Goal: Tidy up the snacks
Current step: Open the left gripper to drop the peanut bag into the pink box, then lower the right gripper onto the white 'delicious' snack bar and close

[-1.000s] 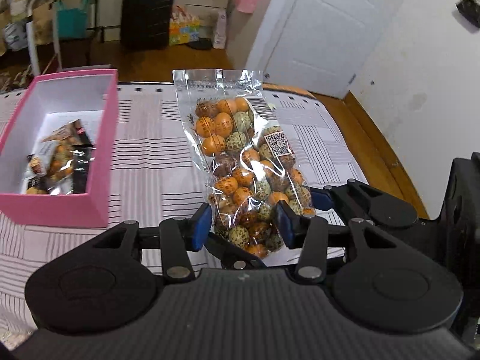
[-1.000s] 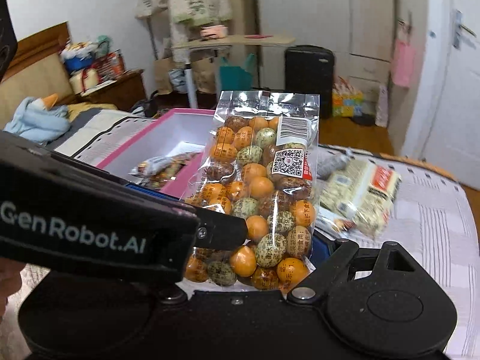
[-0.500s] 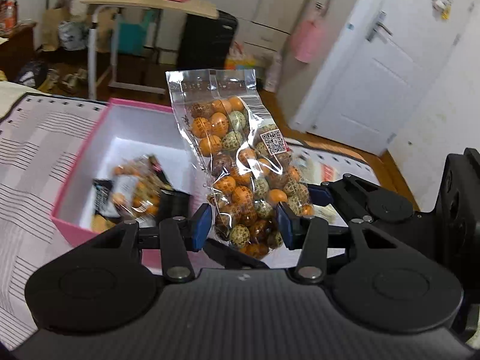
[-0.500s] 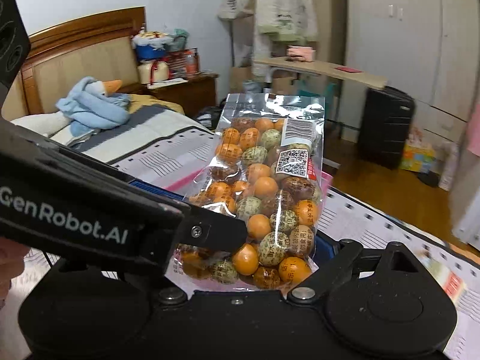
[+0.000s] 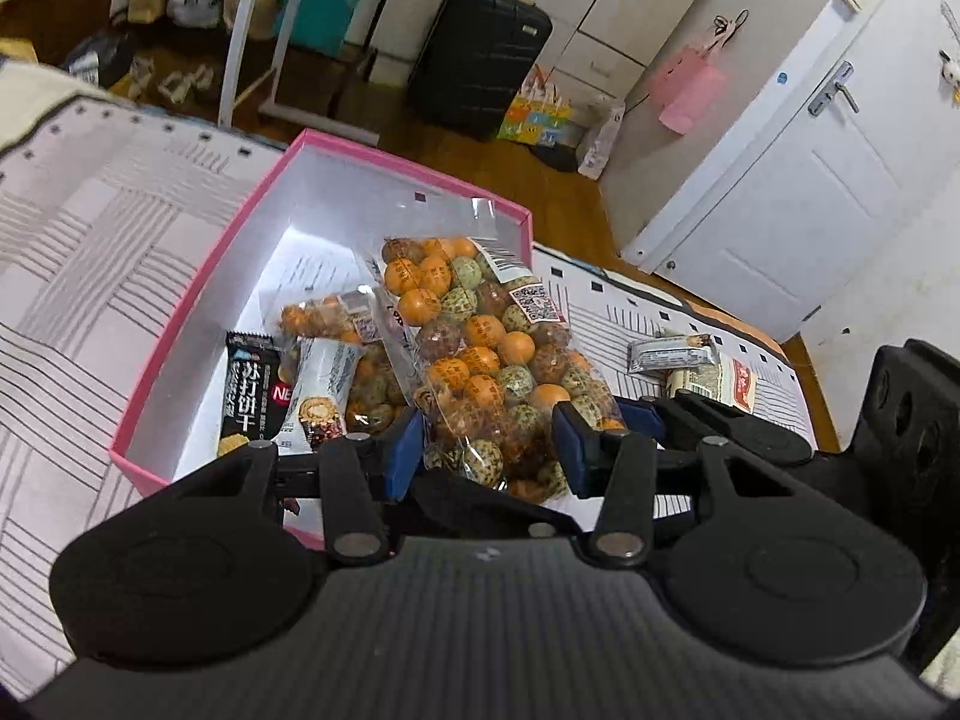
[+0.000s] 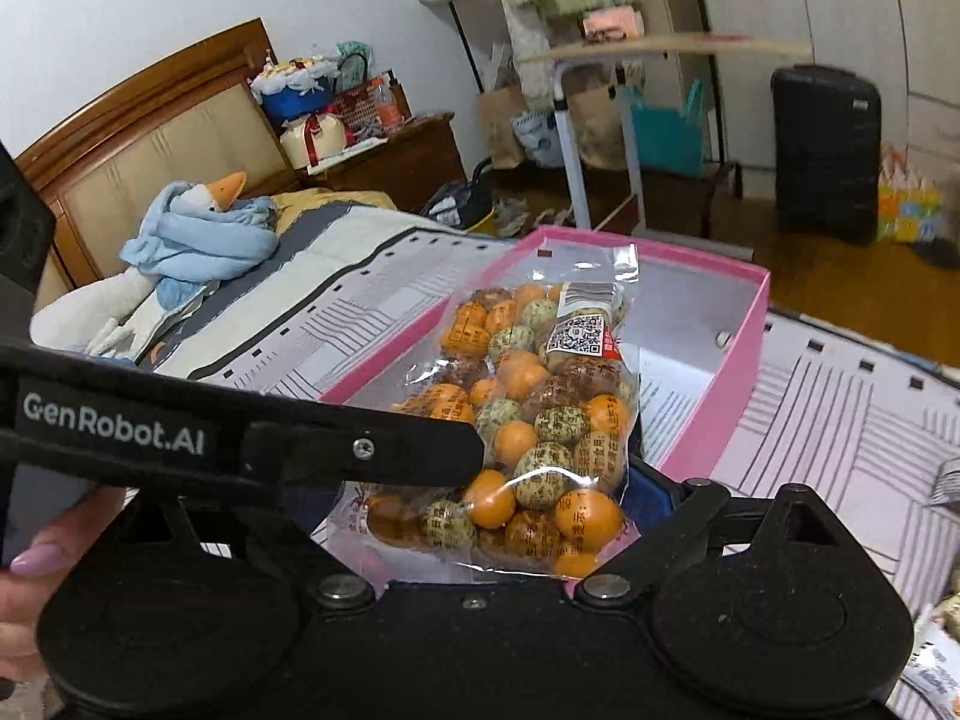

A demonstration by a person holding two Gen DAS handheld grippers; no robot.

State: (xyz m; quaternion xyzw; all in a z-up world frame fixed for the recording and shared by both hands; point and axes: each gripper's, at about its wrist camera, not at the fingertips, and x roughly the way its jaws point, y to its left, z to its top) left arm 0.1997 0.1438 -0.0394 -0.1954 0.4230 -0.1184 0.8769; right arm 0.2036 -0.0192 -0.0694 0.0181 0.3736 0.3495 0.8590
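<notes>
A clear bag of orange, green and brown candy balls (image 5: 480,360) is held between the blue pads of my left gripper (image 5: 489,450), over the near right part of the pink box (image 5: 198,276). The same bag (image 6: 540,420) fills the right wrist view, gripped low by my right gripper (image 6: 480,516), with the left gripper's black body crossing in front. The pink box (image 6: 744,360) lies just behind it. Inside the box lie a second candy bag (image 5: 330,318), a black biscuit packet (image 5: 249,390) and a white snack bar (image 5: 318,390).
The box sits on a striped bedspread (image 5: 90,252). Two snack packets (image 5: 702,360) lie on the bed right of the box. A stuffed goose in a blue scarf (image 6: 192,240) lies by the headboard. A suitcase (image 5: 477,54) and a white door (image 5: 810,180) stand beyond the bed.
Both grippers have carried the candy bag from over the bedspread leftward to above the pink box and tilted it down toward the box.
</notes>
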